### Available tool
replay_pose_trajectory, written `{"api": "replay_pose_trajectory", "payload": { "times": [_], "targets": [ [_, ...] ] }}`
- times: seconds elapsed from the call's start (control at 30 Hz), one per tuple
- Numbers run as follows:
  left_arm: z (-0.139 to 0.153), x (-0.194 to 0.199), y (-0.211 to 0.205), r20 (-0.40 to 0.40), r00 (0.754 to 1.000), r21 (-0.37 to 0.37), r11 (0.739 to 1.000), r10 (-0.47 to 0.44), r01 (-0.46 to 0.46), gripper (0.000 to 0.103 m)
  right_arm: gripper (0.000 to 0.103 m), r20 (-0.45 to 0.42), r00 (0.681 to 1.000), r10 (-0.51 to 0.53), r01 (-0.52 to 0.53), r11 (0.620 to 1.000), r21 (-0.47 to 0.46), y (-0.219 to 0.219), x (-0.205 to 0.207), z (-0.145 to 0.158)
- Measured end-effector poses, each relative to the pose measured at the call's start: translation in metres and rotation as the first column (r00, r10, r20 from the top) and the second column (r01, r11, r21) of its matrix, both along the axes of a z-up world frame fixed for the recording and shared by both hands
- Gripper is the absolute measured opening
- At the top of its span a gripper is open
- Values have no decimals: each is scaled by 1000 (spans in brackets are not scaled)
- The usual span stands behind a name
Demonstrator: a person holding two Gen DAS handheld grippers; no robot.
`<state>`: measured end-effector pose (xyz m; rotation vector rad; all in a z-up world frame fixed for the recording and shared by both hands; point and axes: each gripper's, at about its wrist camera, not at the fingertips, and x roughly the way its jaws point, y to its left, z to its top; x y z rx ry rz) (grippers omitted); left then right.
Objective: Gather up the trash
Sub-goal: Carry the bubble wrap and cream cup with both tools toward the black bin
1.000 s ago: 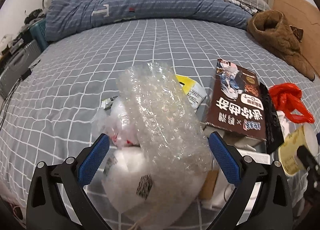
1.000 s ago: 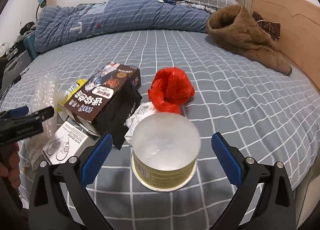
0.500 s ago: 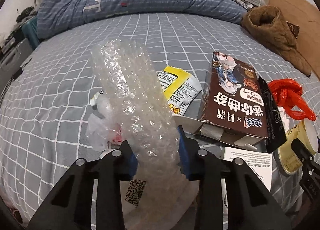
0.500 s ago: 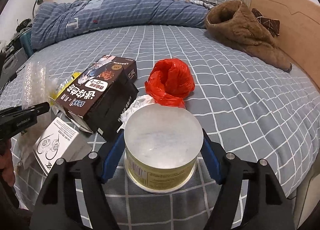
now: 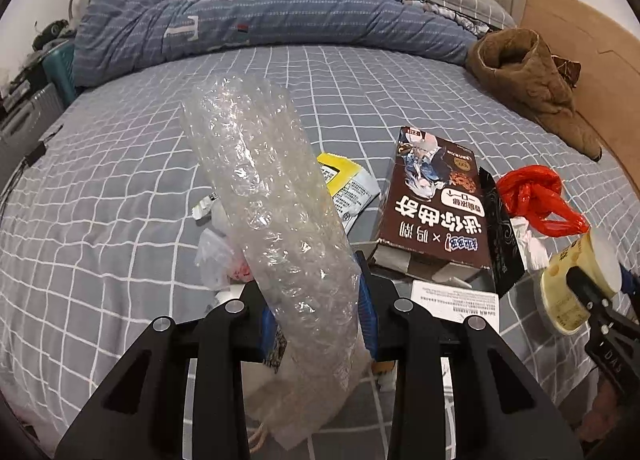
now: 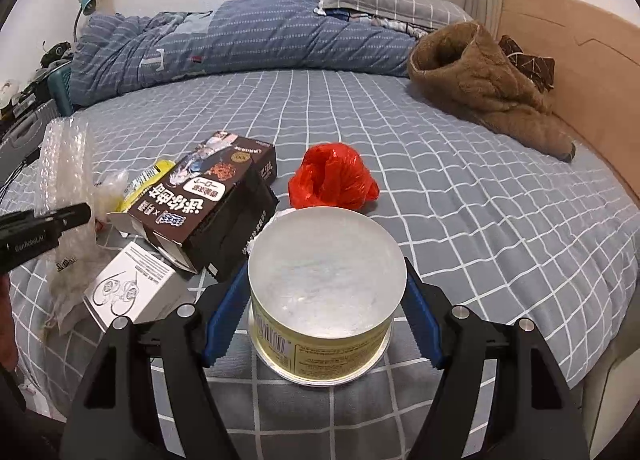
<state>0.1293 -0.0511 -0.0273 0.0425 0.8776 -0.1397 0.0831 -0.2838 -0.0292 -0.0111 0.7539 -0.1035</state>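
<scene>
Now left hand-held gripper [image 5: 316,312] clamps bubble wrap [image 5: 268,203], long axis leaning up-left; right hand-held gripper [image 6: 324,316] grips upright can [image 6: 324,292].

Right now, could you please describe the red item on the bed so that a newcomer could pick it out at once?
On the grey checked bedsheet, find the cluster of litter near the front edge. Just behind the round yellow tub held in the right claw, and right of the dark brown box, lies a crumpled red plastic bag. It is the only bright red thing there.
</scene>
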Motion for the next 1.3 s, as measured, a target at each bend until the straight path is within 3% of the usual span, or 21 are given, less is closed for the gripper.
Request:
{"api": "replay_pose_trajectory", "payload": {
  "times": [0.6,1.3],
  "targets": [
    [17,-46,13,22,1000,-20,1000,-1,1,32,69,61,997,57,-53,997,-59,36,-33,25],
    [25,-101,8,36,999,-14,1000,-10,10,32,69,94,992,83,-79,996,-43,53,-76,47]
  ]
}}
